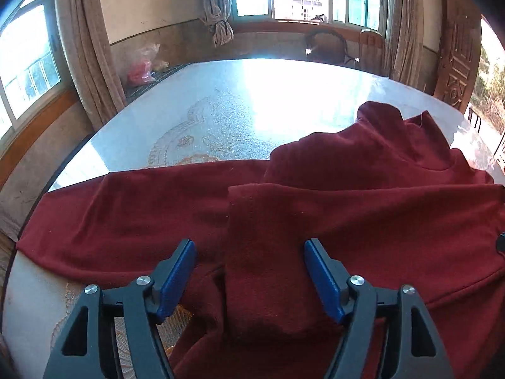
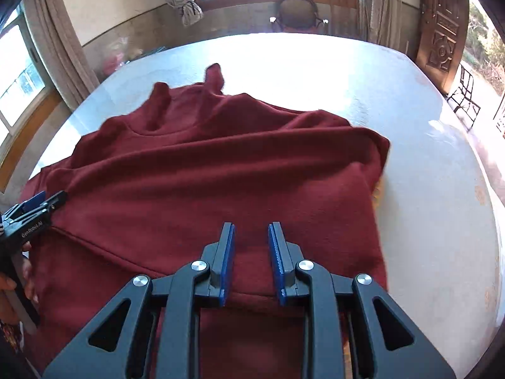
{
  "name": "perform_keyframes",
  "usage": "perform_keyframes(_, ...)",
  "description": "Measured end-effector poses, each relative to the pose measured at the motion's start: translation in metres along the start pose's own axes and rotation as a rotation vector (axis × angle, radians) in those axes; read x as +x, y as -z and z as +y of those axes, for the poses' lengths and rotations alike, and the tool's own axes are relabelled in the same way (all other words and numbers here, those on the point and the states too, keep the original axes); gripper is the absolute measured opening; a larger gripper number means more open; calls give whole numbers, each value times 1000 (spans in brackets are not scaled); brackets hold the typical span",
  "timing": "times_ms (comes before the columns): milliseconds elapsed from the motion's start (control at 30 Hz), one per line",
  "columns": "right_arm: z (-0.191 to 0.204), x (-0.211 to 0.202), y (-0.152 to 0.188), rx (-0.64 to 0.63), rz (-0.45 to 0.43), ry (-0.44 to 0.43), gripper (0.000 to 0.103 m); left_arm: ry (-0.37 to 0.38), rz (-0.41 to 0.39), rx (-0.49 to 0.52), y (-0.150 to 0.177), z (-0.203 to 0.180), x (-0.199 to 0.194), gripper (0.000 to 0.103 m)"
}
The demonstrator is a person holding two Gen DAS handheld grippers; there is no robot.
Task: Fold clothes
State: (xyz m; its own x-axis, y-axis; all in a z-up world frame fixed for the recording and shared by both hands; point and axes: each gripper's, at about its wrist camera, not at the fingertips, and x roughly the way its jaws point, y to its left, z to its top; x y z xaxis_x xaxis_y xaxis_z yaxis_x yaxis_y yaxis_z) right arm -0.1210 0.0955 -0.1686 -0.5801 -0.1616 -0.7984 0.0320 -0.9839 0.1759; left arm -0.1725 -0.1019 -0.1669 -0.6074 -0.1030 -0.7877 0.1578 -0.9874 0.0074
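Observation:
A dark red long-sleeved garment (image 1: 347, 221) is spread over the near half of the round table, neck end crumpled toward the far side (image 2: 189, 110). One sleeve (image 1: 262, 252) is folded back over the body and runs toward me. My left gripper (image 1: 250, 246) hovers over that sleeve, open wide, its blue pads (image 1: 180, 271) clear of the cloth on either side. In the right wrist view, the right gripper (image 2: 251, 230) hangs above the garment's right part near the hem, its jaws a narrow gap apart with nothing pinched. The left gripper (image 2: 41, 205) shows at the left edge, held by a hand (image 2: 28, 281).
The table (image 2: 426, 189) has a pale patterned cover, bare on the far and right sides. A chair (image 2: 298, 12) stands beyond it under the windows. A rack with a pink bag (image 1: 140, 71) is far left, a wooden door (image 2: 442, 31) far right.

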Motion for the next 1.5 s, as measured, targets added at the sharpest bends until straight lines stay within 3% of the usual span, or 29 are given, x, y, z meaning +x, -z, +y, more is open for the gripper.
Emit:
perform_keyframes(67,-22,-5,3,84,-21,-3,9,1,2,-8,0,2,1,77)
perform_keyframes(100,-21,-9,1,92,-36,-13,14,-8,0,0,0,0,0,77)
perform_keyframes(233,12,-21,-20,12,-105,-72,18,-41,-2,9,-1,-5,0,82)
perform_keyframes(367,53,16,-50,-100,-52,-153,18,-30,6,-14,-1,0,2,86)
perform_keyframes(500,54,53,-54,-115,44,-104,18,-20,13,-32,1,6,2,88)
perform_keyframes(667,-1,41,-54,84,-55,29,16,-22,15,-32,3,5,2,90)
perform_keyframes(733,0,27,-51,82,-71,80,20,-26,15,-32,4,6,2,90)
perform_keyframes(767,9,19,-48,51,-85,102,29,-29,16,-32,4,6,2,91)
perform_keyframes(867,40,-5,-34,5,-136,-45,42,-31,17,-34,4,6,2,92)
perform_keyframes(967,77,-2,-19,-69,-74,-135,44,-31,17,-34,4,6,1,92)
perform_keyframes(1133,104,21,4,-197,42,-91,43,-25,17,-39,5,7,0,92)
perform_keyframes(1200,93,15,9,-183,24,-71,44,-24,18,-40,5,9,-1,92)
perform_keyframes(1333,52,9,4,-57,6,59,44,-23,18,-40,5,11,-1,92)
perform_keyframes(1500,55,-9,-8,46,-54,-21,44,-22,18,-41,6,11,-1,92)
